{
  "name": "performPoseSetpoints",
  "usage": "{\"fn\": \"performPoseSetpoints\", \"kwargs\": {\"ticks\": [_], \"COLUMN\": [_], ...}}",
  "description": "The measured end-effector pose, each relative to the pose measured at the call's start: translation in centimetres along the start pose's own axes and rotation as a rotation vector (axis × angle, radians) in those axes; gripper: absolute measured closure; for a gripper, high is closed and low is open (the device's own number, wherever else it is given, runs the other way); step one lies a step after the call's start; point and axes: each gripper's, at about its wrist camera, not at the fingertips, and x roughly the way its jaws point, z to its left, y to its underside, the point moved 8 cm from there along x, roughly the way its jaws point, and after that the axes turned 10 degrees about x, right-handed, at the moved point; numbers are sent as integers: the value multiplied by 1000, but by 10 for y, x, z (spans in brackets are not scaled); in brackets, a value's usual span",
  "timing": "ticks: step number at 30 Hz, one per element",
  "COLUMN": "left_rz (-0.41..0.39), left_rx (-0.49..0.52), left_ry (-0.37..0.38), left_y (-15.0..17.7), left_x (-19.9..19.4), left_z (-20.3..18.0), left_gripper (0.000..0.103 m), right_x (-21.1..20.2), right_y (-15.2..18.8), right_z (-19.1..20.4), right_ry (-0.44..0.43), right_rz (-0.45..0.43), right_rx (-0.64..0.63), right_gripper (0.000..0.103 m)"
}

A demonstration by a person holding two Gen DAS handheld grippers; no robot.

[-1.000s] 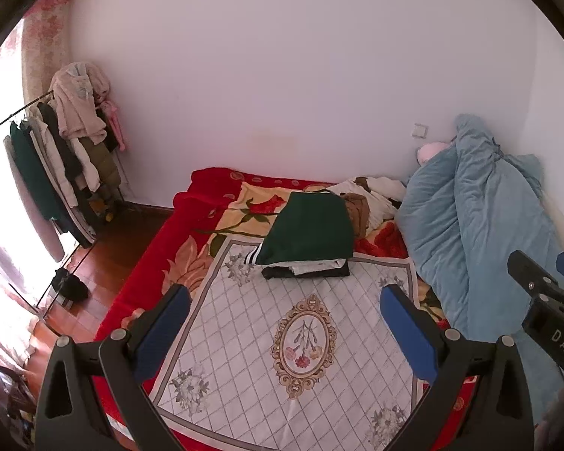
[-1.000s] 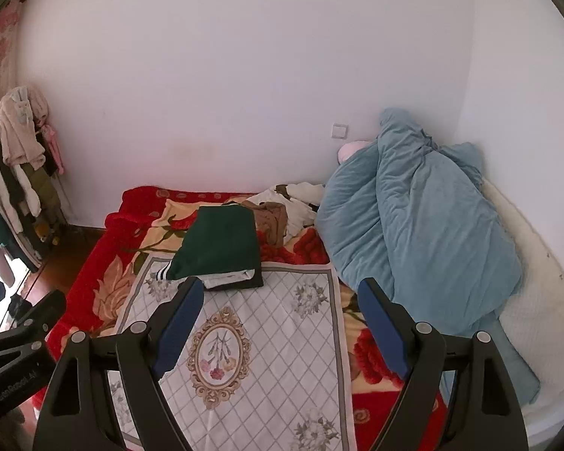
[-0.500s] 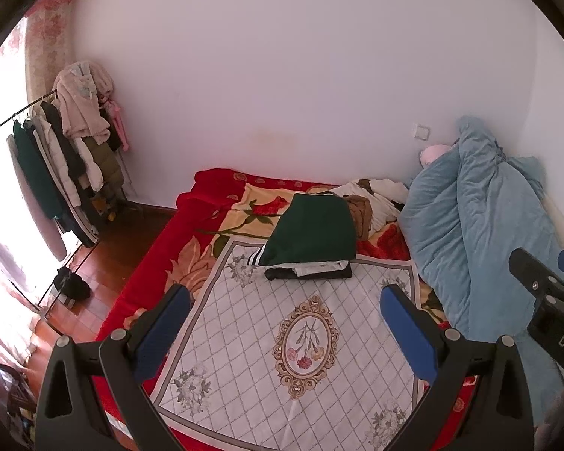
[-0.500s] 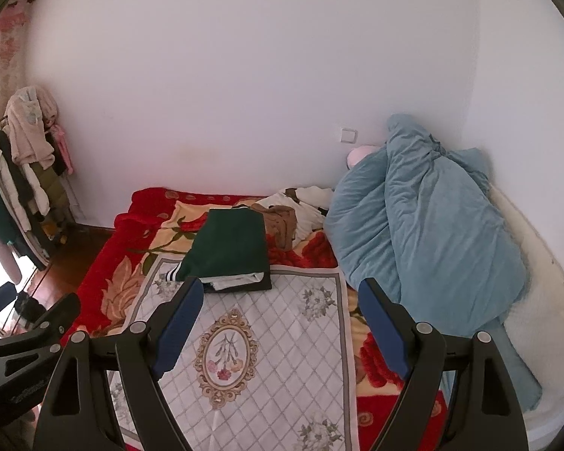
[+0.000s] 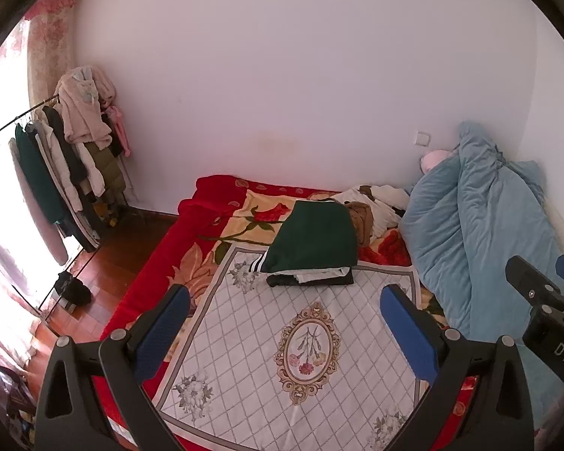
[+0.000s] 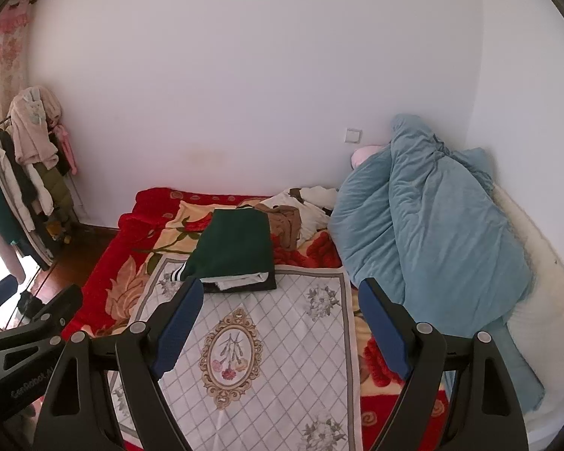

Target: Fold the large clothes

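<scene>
A folded dark green garment [image 5: 314,238] [image 6: 235,248] tops a small stack of folded clothes, black and white layers showing under it, on the far part of the flowered bed blanket [image 5: 282,345] [image 6: 267,345]. Behind the stack lies a loose heap of brown and white clothes [image 5: 372,206] [image 6: 300,212]. My left gripper [image 5: 285,306] hangs open well above the blanket, short of the stack, nothing between its fingers. My right gripper [image 6: 278,298] is open too, empty, also short of the stack. Each gripper shows at the edge of the other's view.
A bunched pale blue duvet [image 5: 481,218] [image 6: 428,225] fills the bed's right side against the wall, a pink pillow [image 6: 364,154] behind it. A clothes rack [image 5: 56,161] [image 6: 22,180] full of hanging garments stands left on the wooden floor [image 5: 105,259].
Both views have shifted only slightly; the grippers hover in nearly the same place, both open. The stack and the bedding have not moved.
</scene>
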Motion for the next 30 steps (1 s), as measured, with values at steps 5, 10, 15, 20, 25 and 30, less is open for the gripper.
{"fn": "performPoseSetpoints", "kwargs": {"ticks": [5,10,15,20,25,30], "left_rz": [-3,-7,-8,-5,-4,-7], "left_rx": [-2,-5,-12,-10,-11,-9], "left_ry": [-5,-15,-21,-23,-30,-32], "left_y": [0,0,0,0,0,-1], "left_x": [-2,-2,-2,-1,-2,-3], "left_z": [1,3,3,4,5,5], "left_gripper": [0,0,0,0,0,0], "right_x": [-1,-1,-1,1,2,3], "right_y": [3,-1,0,0,-3,-4], "right_z": [0,0,-1,-1,0,2], "right_ry": [-1,-14,-14,-15,-13,-18], "right_rz": [1,-4,-5,-4,-3,-4], "right_rx": [-1,-7,-9,-9,-14,-15], "right_gripper": [17,17,17,17,17,17]}}
